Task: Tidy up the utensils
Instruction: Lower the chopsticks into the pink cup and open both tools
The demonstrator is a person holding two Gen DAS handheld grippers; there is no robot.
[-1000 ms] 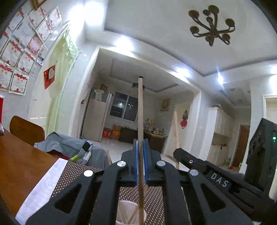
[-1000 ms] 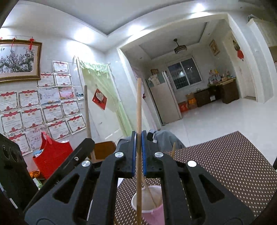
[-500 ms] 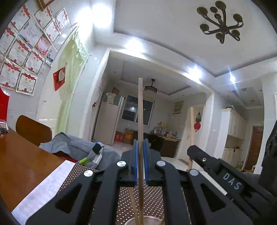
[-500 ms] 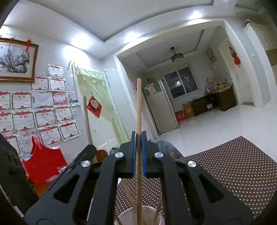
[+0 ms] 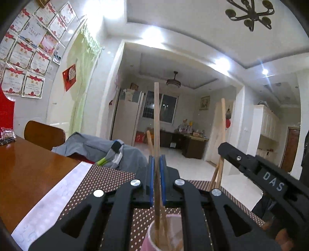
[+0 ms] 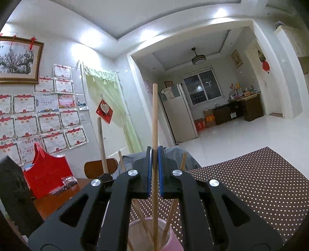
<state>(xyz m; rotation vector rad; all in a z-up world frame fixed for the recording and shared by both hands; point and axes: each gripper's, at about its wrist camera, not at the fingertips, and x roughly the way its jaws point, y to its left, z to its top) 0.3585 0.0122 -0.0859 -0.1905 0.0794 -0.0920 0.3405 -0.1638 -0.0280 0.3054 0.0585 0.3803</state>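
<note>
Left hand-held gripper (image 5: 156, 179) and right hand-held gripper (image 6: 154, 171) each pinching one chopstick (image 5: 156, 119) upright over pink cup (image 6: 148, 234); light, stiff, slippery; best gripped mid-shaft.

White walls all round, and the left one is papered with rows of red-trimmed certificates (image 6: 48, 123) under a gilt-framed blossom painting (image 6: 18, 59), with a pale green curtain (image 6: 114, 108) hanging beside them and a red paper ornament (image 6: 104, 113) pinned in front. Through the wide opening there's a glossy white tiled floor (image 6: 231, 139), a tall pale fridge (image 6: 178, 114), a dark window (image 6: 201, 85), a ceiling fan light (image 6: 198, 58) and a dark cabinet (image 6: 245, 108) crowded with bottles. Recessed ceiling spots glare overhead, a black chandelier (image 5: 251, 11) hangs near, and down low sit a polished brown wooden table (image 5: 25, 164), a wooden chair back (image 5: 44, 135), a grey garment (image 5: 96, 150) and a brown dotted mat (image 6: 251, 183).
</note>
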